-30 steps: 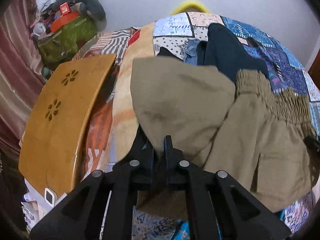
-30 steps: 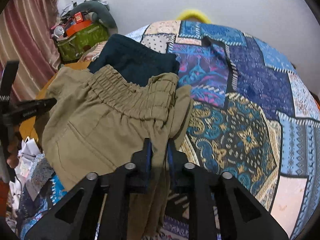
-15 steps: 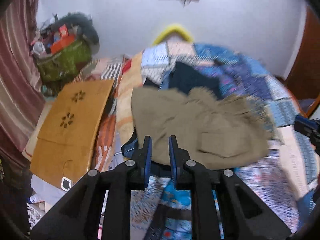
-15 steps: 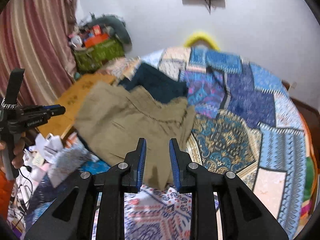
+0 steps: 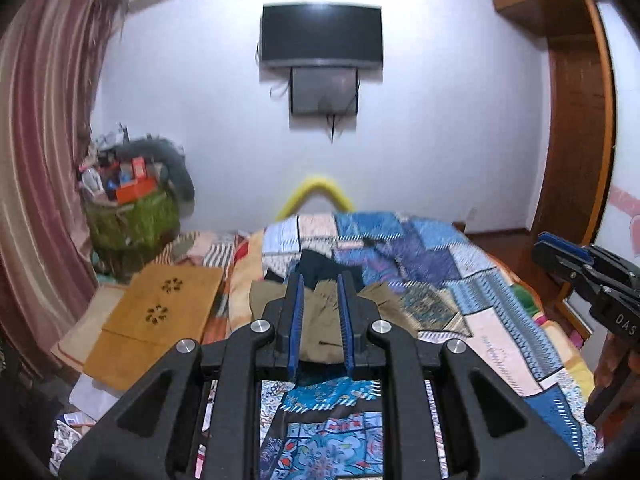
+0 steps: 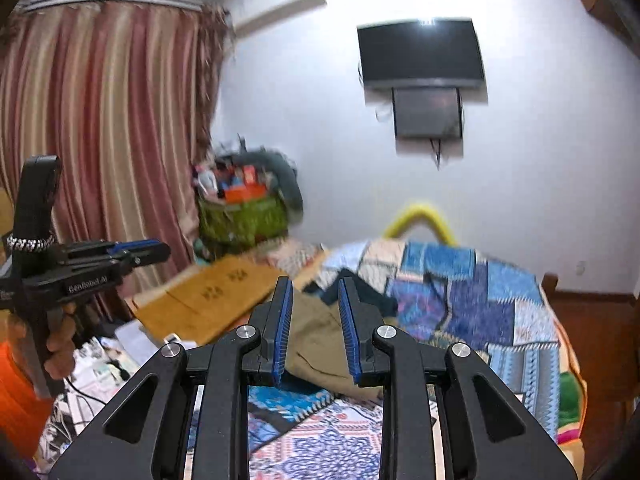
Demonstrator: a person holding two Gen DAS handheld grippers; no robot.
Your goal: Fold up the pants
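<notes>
The khaki pants point(image 5: 320, 320) lie folded in a heap on the patchwork bedspread point(image 5: 460, 280), partly over a dark navy garment point(image 5: 316, 266). They also show in the right wrist view point(image 6: 320, 344). My left gripper point(image 5: 319, 280) is open and empty, held well back from and above the pants. My right gripper point(image 6: 314, 284) is open and empty too, also raised and back. The right gripper shows at the right edge of the left wrist view point(image 5: 580, 268). The left gripper shows at the left of the right wrist view point(image 6: 120, 256).
A wooden lap table point(image 5: 156, 316) lies left of the bed. A green basket of clutter point(image 5: 132, 216) stands in the far left corner by the striped curtain point(image 6: 100, 120). A TV point(image 5: 320, 36) hangs on the far wall. Papers and cables point(image 6: 100, 372) litter the floor at left.
Both grippers let go of the khaki pants, opened, and pulled back and up from the bed. The pants dropped onto the bedspread and now look small and far.
</notes>
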